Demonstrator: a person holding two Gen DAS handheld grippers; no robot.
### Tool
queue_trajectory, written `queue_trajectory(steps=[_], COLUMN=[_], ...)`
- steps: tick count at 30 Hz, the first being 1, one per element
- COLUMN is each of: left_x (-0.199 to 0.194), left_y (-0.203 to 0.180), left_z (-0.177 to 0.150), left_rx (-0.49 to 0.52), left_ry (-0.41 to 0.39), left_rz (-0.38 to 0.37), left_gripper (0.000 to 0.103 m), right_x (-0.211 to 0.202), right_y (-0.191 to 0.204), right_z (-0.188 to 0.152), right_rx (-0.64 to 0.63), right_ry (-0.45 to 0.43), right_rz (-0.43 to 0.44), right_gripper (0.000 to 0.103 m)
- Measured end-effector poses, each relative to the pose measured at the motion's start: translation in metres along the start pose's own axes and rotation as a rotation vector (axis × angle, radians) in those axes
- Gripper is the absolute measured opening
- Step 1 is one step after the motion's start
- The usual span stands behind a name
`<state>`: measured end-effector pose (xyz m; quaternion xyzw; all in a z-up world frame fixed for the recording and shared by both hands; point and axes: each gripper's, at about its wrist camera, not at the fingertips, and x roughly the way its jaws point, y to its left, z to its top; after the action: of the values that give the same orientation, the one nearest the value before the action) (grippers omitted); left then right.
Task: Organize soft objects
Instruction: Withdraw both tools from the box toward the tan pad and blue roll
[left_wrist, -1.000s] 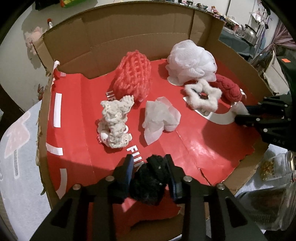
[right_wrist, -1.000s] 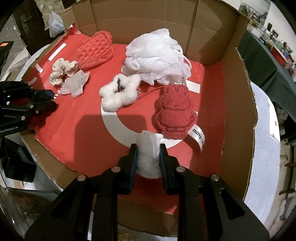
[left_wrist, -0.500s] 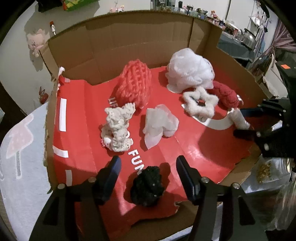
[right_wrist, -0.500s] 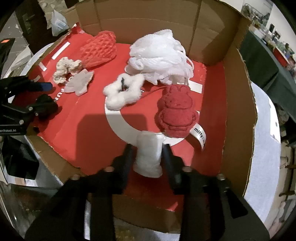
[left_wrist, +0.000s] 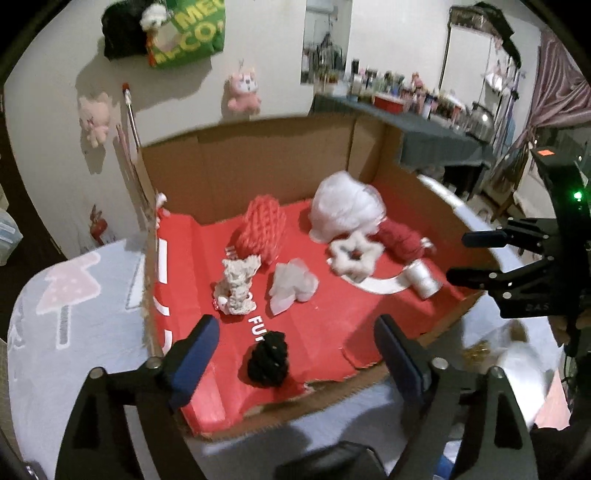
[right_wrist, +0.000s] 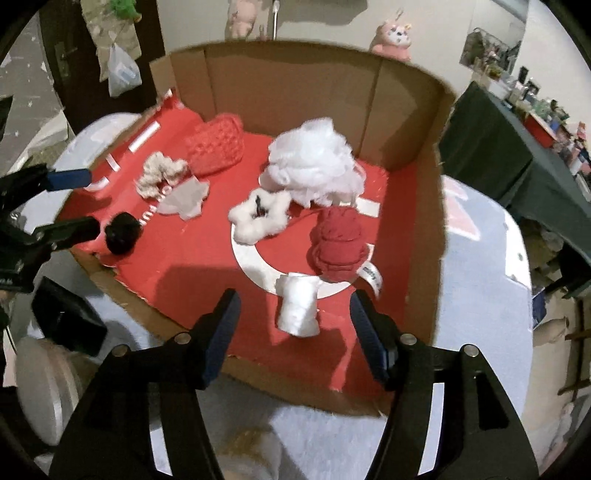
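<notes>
Tongs on both sides are opening: left tongs (left_wrist: 291, 350) around black pompom (left_wrist: 267, 359), right tongs (right_wrist: 295, 325) around white roll (right_wrist: 298, 308), touching neither.

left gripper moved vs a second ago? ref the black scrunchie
Yes. The left gripper has let go and pulled up and back from the black scrunchie, which lies on the red box floor; its jaws are opening, nothing pressed between them.

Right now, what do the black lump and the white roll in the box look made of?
Black lump: seemingly knitted or crocheted yarn, matte, with a bumpy looped surface. White roll: probably soft fabric or thin plastic, slightly glossy and creased; blur leaves it open.
</notes>
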<state>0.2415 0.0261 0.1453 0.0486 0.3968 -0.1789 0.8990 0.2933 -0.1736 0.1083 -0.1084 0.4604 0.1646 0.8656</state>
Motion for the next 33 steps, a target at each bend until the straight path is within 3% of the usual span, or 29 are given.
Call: queue_trajectory(steps=[9,16,23,26,33], left_x=[-0.067,-0.096,-0.113,-0.116,-0.117], left_y=[-0.028,-0.044,-0.059,-0.067,-0.081], left_z=[-0.019,-0.046,-0.077,-0.093,-0.128], left_rx=[-0.013,-0.054,-0.084,-0.091,-0.11], left_ry=[-0.176,-0.265,-0.329,-0.354,-0.387], left_rz=[0.011,0.033,0.066,0.087,0.11], left_gripper=[0.103,0.103,0.103,0.103,0.103], right_x=[-0.075,-0.118,-0.142,-0.149,-0.144], right_y=[0.015,0.037,0.057,0.066,0.08], right_z=[-0.023,-0.055,-0.093,-0.113,-0.153], right_rx=[0.02,0.039,0.062,0.077,0.122], right_ry=[-0.161,-0.287,-0.396,-0.448,-0.511], right_rz=[-0.006,-0.021,-0.059,-0.075,-0.108], right_gripper=[0.075,0.077,0.079,0.085,0.086])
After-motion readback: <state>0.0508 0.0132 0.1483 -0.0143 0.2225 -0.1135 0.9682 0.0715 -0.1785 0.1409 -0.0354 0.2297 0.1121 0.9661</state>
